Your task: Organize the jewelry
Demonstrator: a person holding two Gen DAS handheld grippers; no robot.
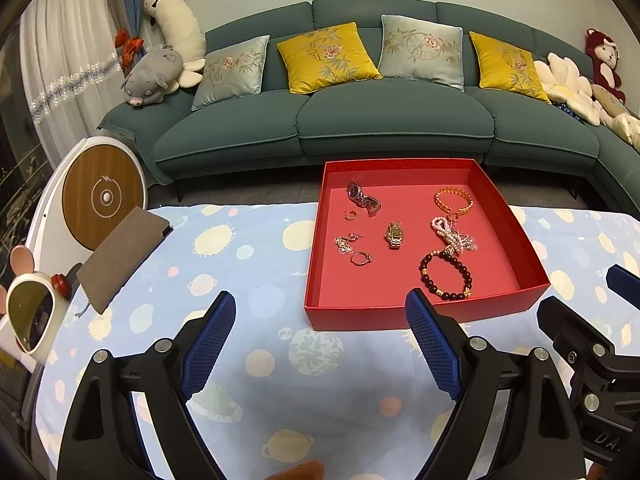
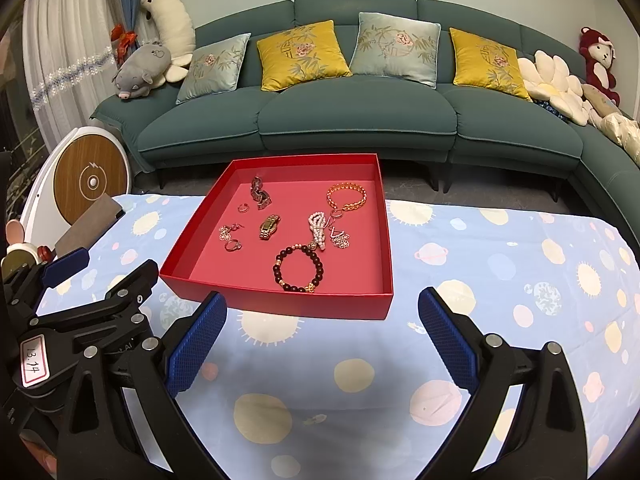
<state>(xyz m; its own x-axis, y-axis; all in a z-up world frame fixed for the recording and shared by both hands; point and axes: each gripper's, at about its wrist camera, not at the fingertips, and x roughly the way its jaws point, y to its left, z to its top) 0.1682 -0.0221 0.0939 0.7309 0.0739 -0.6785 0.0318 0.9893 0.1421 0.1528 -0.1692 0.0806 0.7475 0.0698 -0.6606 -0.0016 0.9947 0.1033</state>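
Left wrist view: left gripper hangs over the patterned tablecloth, jaws wide apart, nothing between the blue pads. Just beyond its fingertips sits the red tray, shallow, open-topped, resting flat on the cloth.

Inside the tray, all loose on the floor of it: a dark metal watch toward the far left corner, a small open ring just in front of it, a pair of sparkly earrings and a stone ring nearer the left wall. A gold watch lies about mid-tray. On the right side, a gold chain bracelet at the back, a pearl strand tangled with silver pieces in the middle, a dark bead bracelet closest to the front wall.

A grey pouch lies on the cloth, well apart from the tray, to the left. A small mirror stands at the table's left edge.

Right wrist view: right gripper also hangs above the cloth, jaws wide, empty, the tray's front wall just ahead of the left finger. The left gripper's body shows at the left side of this view.

A green sofa with cushions runs behind the table.
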